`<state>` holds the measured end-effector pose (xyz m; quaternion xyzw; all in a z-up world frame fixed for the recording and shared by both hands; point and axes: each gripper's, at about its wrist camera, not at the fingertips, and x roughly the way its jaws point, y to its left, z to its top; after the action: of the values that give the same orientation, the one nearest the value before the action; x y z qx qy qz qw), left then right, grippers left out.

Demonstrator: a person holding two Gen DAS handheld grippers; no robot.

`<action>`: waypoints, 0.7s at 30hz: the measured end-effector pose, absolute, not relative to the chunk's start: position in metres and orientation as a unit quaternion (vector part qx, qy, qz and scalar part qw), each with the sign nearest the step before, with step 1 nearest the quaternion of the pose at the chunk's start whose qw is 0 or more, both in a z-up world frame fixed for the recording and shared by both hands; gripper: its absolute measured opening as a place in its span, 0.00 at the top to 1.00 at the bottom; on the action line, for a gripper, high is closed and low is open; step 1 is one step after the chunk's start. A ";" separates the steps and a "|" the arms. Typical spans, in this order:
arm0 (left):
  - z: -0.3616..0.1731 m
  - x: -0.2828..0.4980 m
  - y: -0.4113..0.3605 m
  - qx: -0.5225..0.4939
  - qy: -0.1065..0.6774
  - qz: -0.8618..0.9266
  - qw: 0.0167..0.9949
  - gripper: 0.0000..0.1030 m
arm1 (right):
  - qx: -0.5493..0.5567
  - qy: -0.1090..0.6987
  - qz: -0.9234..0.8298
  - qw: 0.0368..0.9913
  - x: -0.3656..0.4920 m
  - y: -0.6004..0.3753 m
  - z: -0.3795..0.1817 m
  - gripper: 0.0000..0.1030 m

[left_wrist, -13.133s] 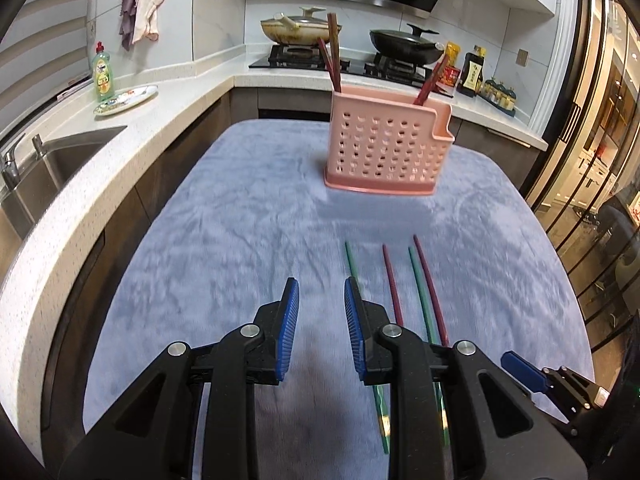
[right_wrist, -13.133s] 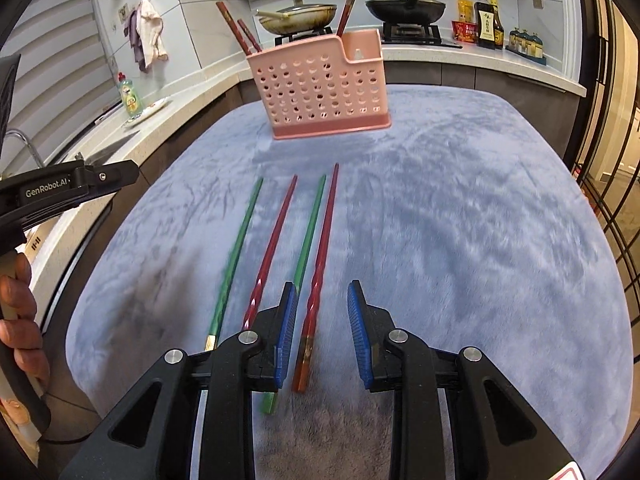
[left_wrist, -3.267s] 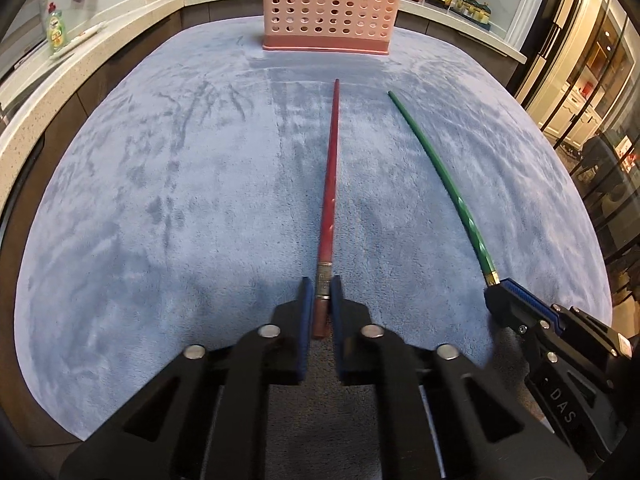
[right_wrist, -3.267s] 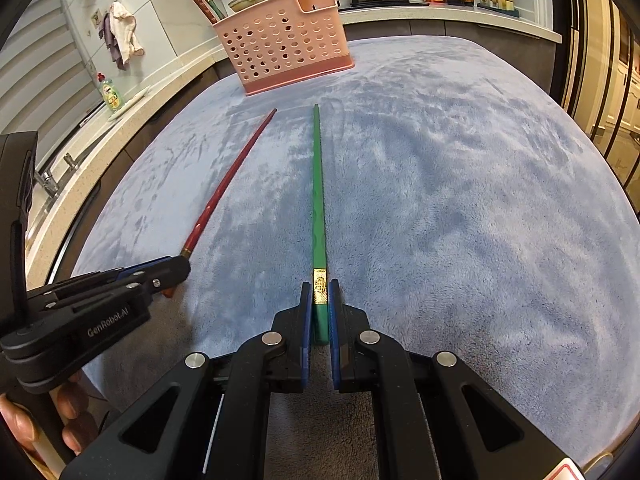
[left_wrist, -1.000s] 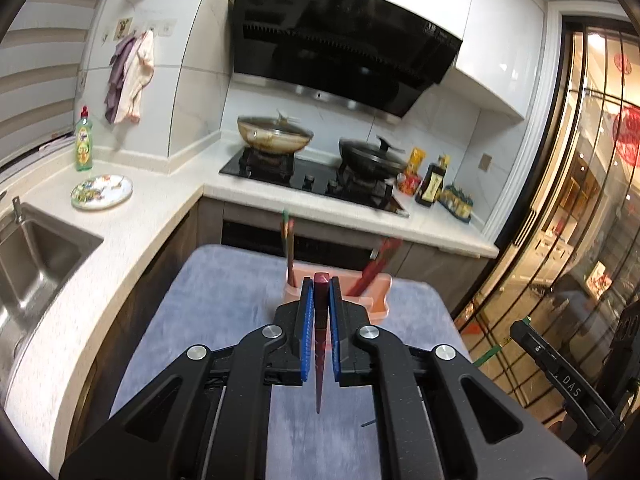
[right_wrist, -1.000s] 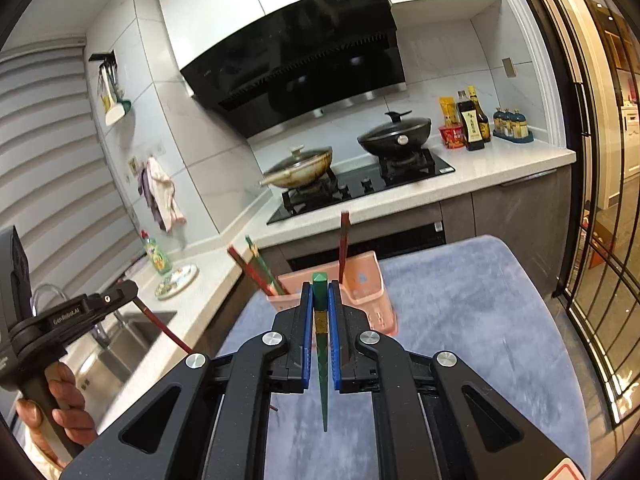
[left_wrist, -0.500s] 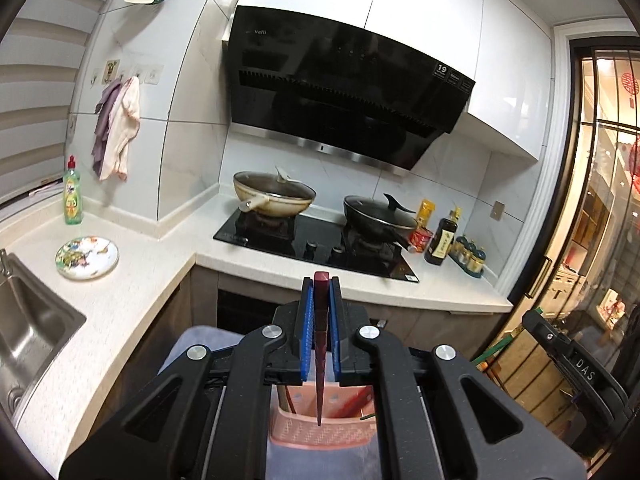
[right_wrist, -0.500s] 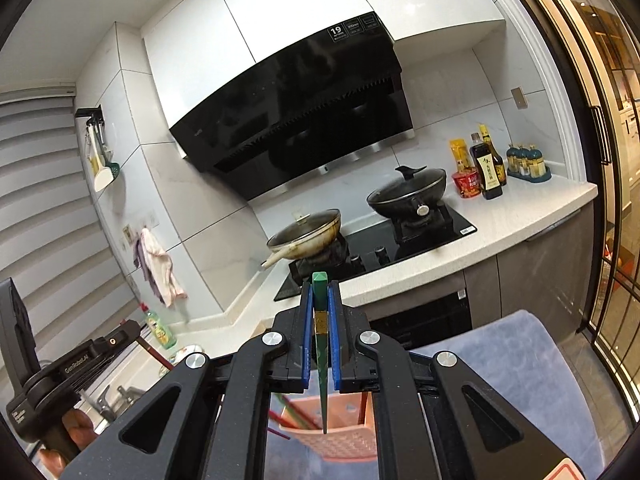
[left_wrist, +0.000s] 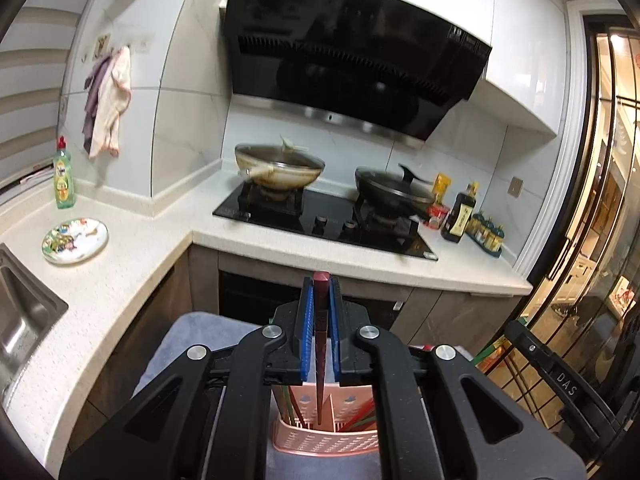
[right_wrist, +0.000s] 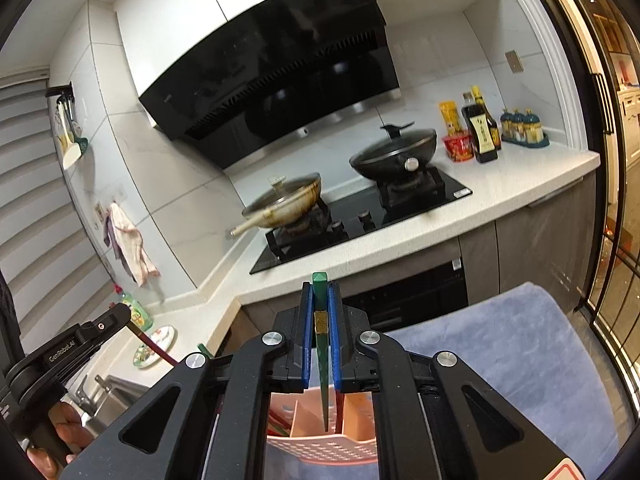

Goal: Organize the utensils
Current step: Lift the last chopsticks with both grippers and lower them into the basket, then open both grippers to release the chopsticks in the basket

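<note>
My left gripper [left_wrist: 320,292] is shut on a dark red chopstick [left_wrist: 320,360] that hangs straight down, tip inside the pink perforated utensil holder [left_wrist: 324,438] just below. My right gripper [right_wrist: 321,292] is shut on a green chopstick [right_wrist: 323,364] that also hangs down, tip over the same pink holder [right_wrist: 320,450]. The holder has inner dividers and holds other red and green chopsticks. The right gripper's body [left_wrist: 560,376] shows at the lower right of the left wrist view; the left gripper's body [right_wrist: 68,352] shows at the lower left of the right wrist view.
The holder stands on a blue-grey mat [right_wrist: 520,344] near the stove counter. A wok [left_wrist: 278,166] and a lidded pan [left_wrist: 394,190] sit on the hob. A sink [left_wrist: 20,320], a plate [left_wrist: 74,234] and a soap bottle [left_wrist: 64,178] are left; sauce bottles [right_wrist: 482,128] right.
Both grippers have come down over the pink holder with their chopsticks pointing down. The holder is closer below, and the red chopstick's tip has gone into it.
</note>
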<state>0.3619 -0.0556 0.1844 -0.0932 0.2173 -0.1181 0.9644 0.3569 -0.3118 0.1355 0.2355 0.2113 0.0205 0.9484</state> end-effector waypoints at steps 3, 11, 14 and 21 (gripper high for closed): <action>0.173 0.367 -0.057 -0.094 0.228 -0.118 0.962 0.93 | 0.237 0.224 0.020 0.945 0.361 -0.310 0.121 0.93; 0.156 0.375 -0.059 -0.099 0.243 -0.115 0.958 0.93 | 0.233 0.250 0.021 0.940 0.370 -0.303 0.098 0.93; 0.153 0.374 -0.058 -0.097 0.242 -0.108 0.959 0.92 | 0.235 0.252 0.021 0.938 0.370 -0.304 0.096 0.88; 0.155 0.367 -0.052 -0.101 0.245 -0.105 0.958 0.90 | 0.222 0.241 0.022 0.945 0.355 -0.301 0.109 0.87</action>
<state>0.3672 -0.0517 0.1548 -0.1014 0.2454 -0.1050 0.9584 0.3555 -0.3010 0.1089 0.2217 0.2405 0.0224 0.9447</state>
